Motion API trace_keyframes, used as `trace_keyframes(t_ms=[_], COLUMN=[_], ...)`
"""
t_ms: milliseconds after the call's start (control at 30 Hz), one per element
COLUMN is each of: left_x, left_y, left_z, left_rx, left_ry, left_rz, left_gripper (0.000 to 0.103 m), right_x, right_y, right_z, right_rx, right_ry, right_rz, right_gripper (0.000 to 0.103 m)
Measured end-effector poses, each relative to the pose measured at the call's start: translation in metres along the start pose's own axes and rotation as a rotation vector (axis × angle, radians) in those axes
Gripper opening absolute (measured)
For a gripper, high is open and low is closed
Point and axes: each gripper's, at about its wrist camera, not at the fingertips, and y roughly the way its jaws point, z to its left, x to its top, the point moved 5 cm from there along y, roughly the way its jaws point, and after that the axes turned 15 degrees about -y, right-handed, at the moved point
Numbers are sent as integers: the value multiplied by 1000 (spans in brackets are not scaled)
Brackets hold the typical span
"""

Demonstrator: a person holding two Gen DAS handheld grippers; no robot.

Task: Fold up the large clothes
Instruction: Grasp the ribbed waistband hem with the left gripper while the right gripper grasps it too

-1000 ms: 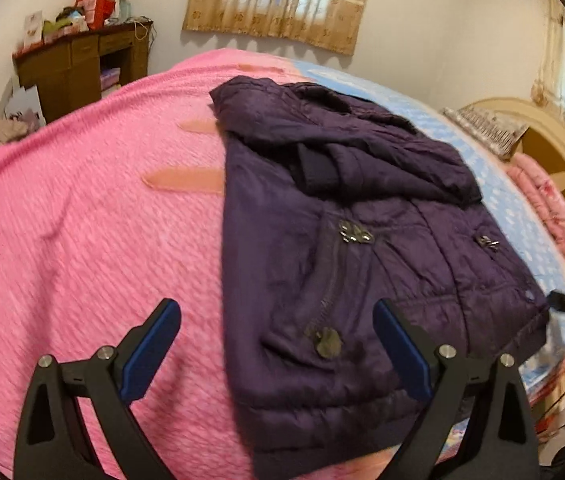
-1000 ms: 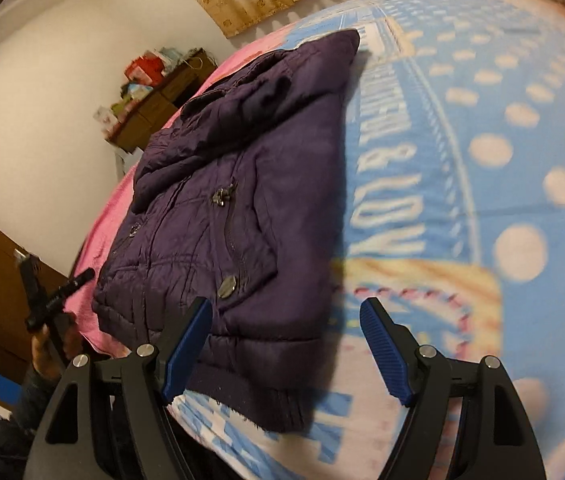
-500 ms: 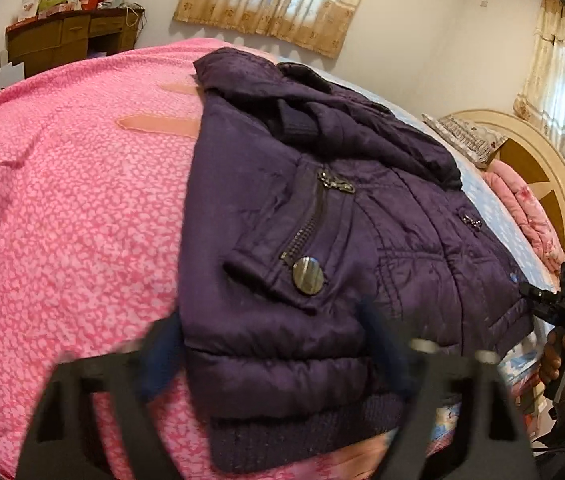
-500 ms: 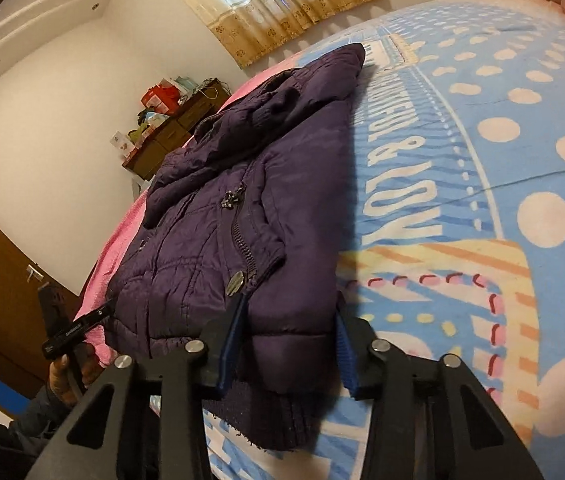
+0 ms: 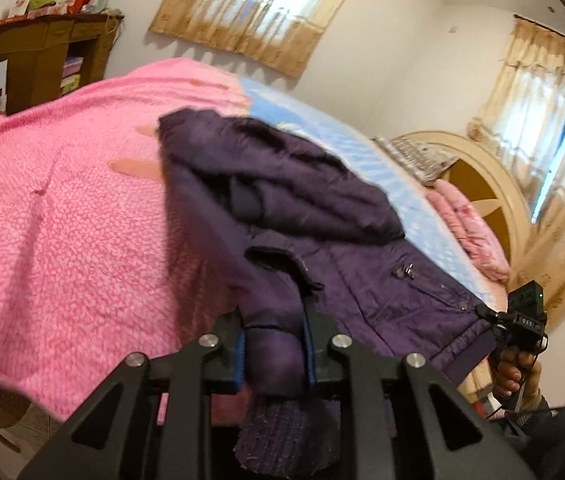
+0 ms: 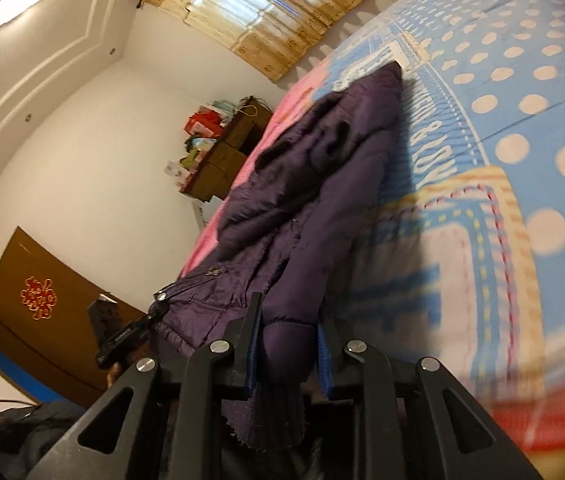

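Observation:
A dark purple padded jacket (image 5: 294,184) lies on the bed, its hem toward me and its folded sleeves across the chest. My left gripper (image 5: 274,344) is shut on the jacket's left hem corner and holds it raised off the pink blanket (image 5: 62,220). In the right wrist view my right gripper (image 6: 288,352) is shut on the jacket's (image 6: 322,168) right hem corner, raised above the blue dotted sheet (image 6: 522,128). The ribbed hem hangs down between each pair of fingers. The right gripper also shows in the left wrist view (image 5: 522,316), at the far hem corner.
A wooden desk (image 5: 50,56) with clutter stands by the far wall at the left. A curved headboard (image 5: 482,184) and pink pillows (image 5: 466,224) are at the right. Curtained windows (image 5: 254,8) are behind the bed. A brown door (image 6: 42,312) is at the left in the right wrist view.
Both grippers went from open over the hem to shut on its two corners. They have since lifted the hem off the bed.

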Motion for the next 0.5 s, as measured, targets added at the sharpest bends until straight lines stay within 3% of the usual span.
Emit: trace_keyframes(t_ms=[167,267,500], left_x=[-8,0,71], left_y=[-42,-41,-8], left_z=[-11,-14,-32], left_rx=[-70,-129,-195], left_ry=[-35,-129,-183], left_rz=[15,44,5], left_gripper=[22,21,22], right_x=[-10,3,99], right_y=[-41,-48,-26], right_z=[31,39,35], right_rx=[45,76,154], right_ry=[27,42,44], right_rz=[-50,-84,-185], right_gripper=[23,23,23])
